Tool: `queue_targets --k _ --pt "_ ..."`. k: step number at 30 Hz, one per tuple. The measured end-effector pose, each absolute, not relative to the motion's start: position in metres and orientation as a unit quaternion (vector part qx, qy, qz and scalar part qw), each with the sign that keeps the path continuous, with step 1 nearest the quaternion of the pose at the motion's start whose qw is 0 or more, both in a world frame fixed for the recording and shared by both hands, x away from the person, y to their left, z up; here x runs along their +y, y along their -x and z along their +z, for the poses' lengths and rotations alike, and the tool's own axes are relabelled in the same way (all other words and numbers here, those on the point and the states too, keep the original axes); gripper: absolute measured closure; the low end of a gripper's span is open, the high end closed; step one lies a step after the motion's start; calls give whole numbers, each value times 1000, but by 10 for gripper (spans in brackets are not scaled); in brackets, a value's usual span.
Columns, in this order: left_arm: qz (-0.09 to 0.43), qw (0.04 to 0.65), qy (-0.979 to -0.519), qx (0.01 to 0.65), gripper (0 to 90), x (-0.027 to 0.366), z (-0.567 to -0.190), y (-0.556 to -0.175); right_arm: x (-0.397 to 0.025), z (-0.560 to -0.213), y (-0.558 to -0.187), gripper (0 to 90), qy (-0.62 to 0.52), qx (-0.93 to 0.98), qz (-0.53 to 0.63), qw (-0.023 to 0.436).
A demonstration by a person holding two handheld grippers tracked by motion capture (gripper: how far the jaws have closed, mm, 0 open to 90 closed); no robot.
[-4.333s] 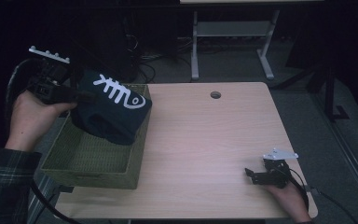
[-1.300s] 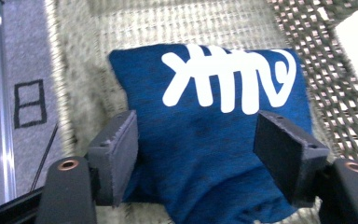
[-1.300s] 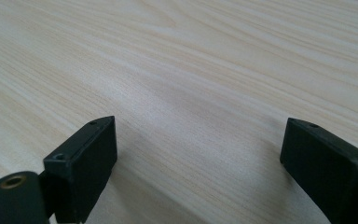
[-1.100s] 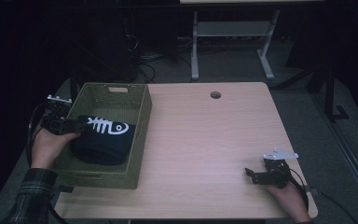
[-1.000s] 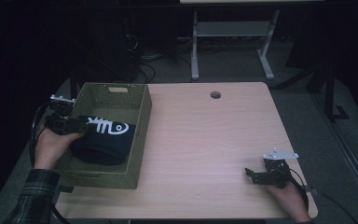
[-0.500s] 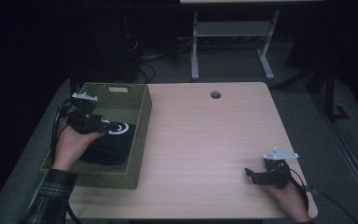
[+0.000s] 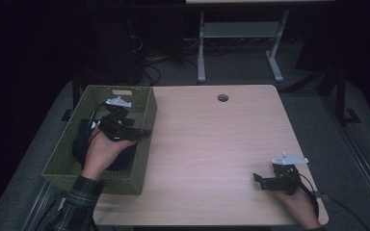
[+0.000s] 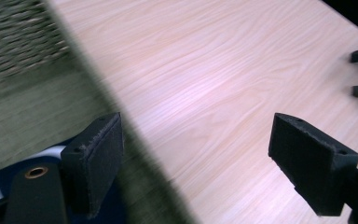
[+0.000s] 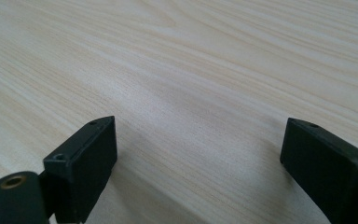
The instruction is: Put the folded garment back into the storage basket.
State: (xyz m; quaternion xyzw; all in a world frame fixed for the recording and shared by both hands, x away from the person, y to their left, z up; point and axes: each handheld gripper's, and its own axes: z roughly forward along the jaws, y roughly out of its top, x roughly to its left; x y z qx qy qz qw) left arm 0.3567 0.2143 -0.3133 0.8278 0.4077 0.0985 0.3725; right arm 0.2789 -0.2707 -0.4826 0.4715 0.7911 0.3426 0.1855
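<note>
Dark blue bag, soft with white marks, down inside green basket at table's nine o'clock. Left gripper wide open above basket rim, holding nothing. Right gripper wide open at five o'clock, empty.

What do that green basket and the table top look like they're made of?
The basket looks woven, perhaps from wicker or paper cord dyed olive green: the left gripper view shows a ribbed weave on its wall. The table looks like light wood or a wood-look laminate with a smooth, matte finish; fine grain lines run across it. Which of the two it is, I cannot tell.
</note>
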Motion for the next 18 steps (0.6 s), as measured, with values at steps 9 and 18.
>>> queue_targets --k 9,18 --pt "82 395 -834 377 177 180 -326 -351 -271 -483 -279 103 -472 791 342 186" --pt "69 413 -839 348 177 151 -345 -341 -271 -483 -279 103 -469 792 343 187"
